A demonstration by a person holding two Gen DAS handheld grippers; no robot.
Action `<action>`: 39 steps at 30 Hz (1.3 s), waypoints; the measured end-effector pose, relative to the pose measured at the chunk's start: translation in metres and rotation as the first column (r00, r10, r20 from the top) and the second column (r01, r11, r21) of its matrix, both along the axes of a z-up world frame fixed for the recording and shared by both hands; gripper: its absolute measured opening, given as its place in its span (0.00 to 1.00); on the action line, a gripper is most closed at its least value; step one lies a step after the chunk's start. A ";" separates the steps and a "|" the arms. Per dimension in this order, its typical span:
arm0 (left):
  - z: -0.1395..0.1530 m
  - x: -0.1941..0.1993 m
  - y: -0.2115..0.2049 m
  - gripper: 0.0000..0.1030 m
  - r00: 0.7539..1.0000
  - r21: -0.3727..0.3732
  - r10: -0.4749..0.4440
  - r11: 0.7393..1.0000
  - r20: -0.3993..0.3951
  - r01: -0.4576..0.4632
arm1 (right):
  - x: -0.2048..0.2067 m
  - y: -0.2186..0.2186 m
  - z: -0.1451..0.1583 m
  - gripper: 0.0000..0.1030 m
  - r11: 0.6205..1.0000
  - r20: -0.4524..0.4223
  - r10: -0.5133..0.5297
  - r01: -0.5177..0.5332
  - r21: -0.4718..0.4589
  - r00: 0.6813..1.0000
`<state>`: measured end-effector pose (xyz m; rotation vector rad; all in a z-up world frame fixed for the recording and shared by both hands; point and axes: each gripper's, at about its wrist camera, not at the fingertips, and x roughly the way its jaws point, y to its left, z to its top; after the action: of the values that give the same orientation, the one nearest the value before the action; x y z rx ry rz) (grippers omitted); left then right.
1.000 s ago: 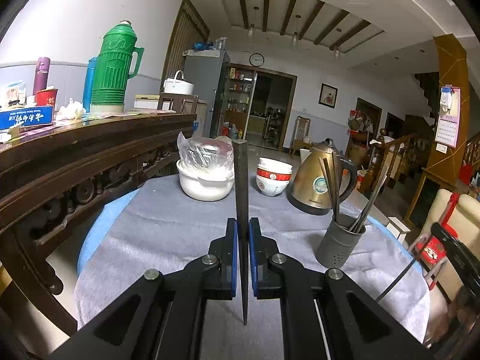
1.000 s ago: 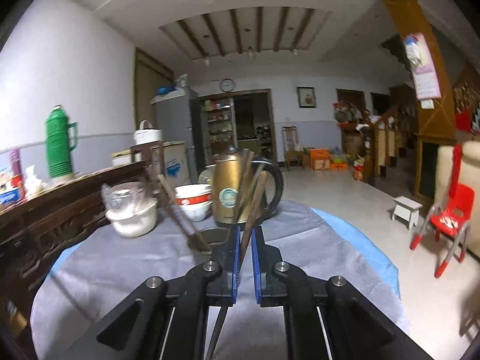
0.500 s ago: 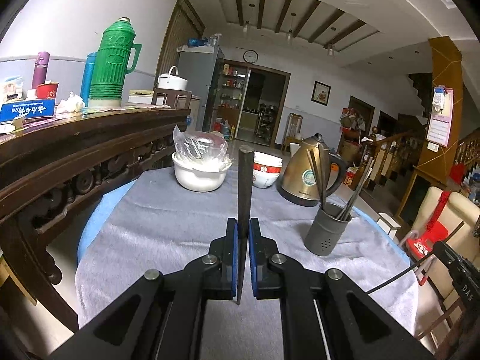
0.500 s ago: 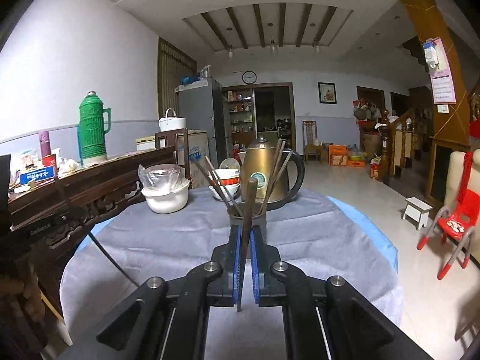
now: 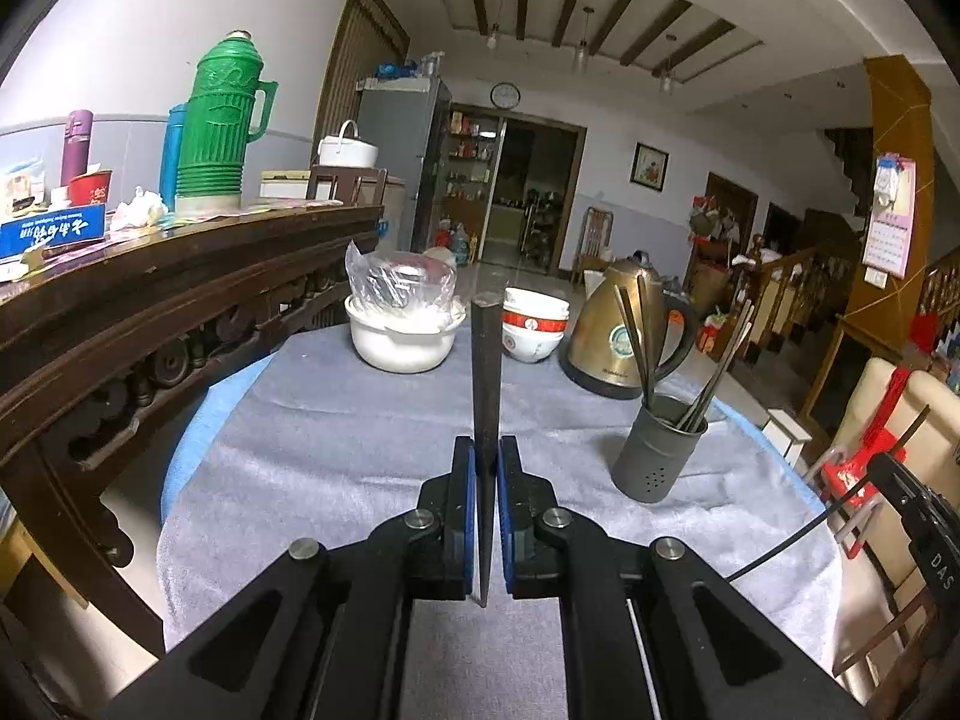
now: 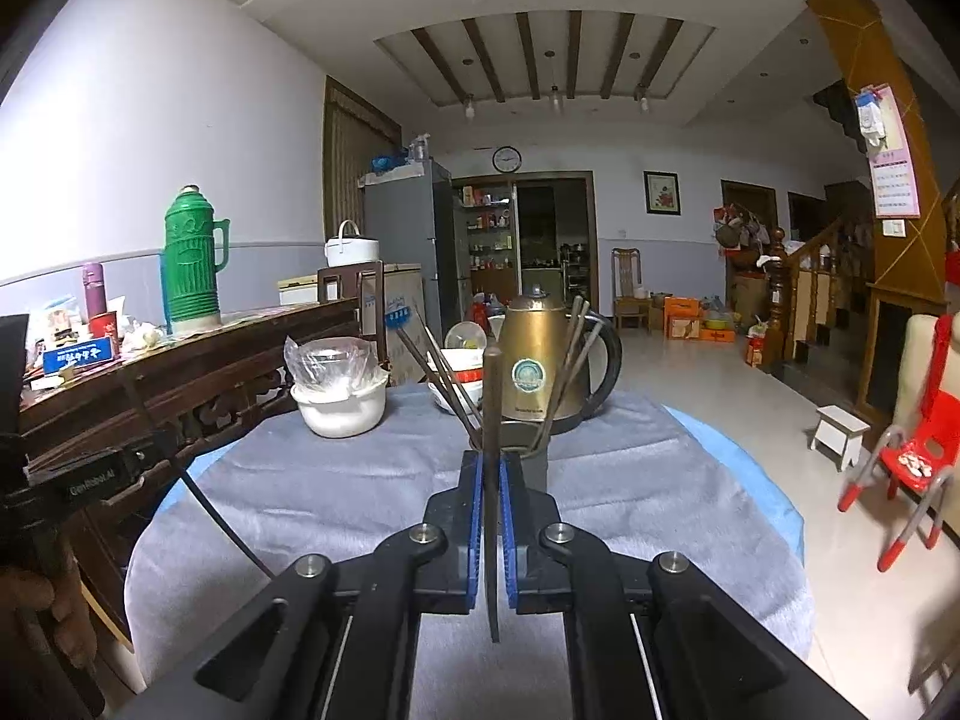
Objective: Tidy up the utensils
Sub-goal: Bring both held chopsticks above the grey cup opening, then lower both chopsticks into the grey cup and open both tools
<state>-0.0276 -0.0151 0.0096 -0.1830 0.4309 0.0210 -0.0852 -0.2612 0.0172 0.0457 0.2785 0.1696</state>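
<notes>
Grey cloth covers the surface (image 5: 336,456). Left hand-held gripper (image 5: 485,480) stays clamped on a dark chopstick (image 5: 485,372), upright, left of the grey holder (image 5: 660,450); barely changed from a second ago. Right hand-held gripper (image 6: 492,492) is clamped on another chopstick (image 6: 492,408) and has pulled back: the holder (image 6: 536,459), close under it before, now sits just beyond its tips, in front of the kettle (image 6: 540,360). More chopsticks stand in the holder.

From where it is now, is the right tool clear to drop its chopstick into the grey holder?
Probably yes. The right tool, shut on its chopstick, faces the grey holder directly, with only bare cloth between them. The chopsticks already inside lean outward and leave room in the middle.
</notes>
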 end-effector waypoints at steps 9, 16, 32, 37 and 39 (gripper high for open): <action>0.019 0.018 -0.010 0.07 0.999 0.005 -0.009 1.000 -0.048 0.009 | 0.005 0.006 0.014 0.06 1.000 0.015 0.011 -0.011 0.004 1.000; 0.043 0.027 -0.005 0.07 0.996 -0.135 -0.090 0.987 -0.022 0.086 | 0.013 -0.001 0.034 0.06 0.998 0.034 0.020 -0.021 0.052 0.999; 0.134 0.068 -0.032 0.07 0.963 -0.214 -0.197 0.948 0.183 0.234 | 0.064 -0.026 0.120 0.06 0.992 0.156 -0.016 -0.003 0.123 0.988; 0.144 0.092 -0.053 0.07 0.954 -0.197 -0.237 0.942 0.185 0.272 | 0.099 -0.028 0.124 0.06 0.992 0.122 -0.018 0.003 0.127 0.992; 0.140 0.106 -0.063 0.07 0.954 -0.190 -0.251 0.941 0.167 0.281 | 0.113 -0.029 0.121 0.06 0.993 0.100 -0.017 0.005 0.120 0.995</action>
<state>0.0783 -0.0777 0.1498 -0.3328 0.3138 -0.3046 0.0281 -0.2898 0.1378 0.1570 0.1675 0.1766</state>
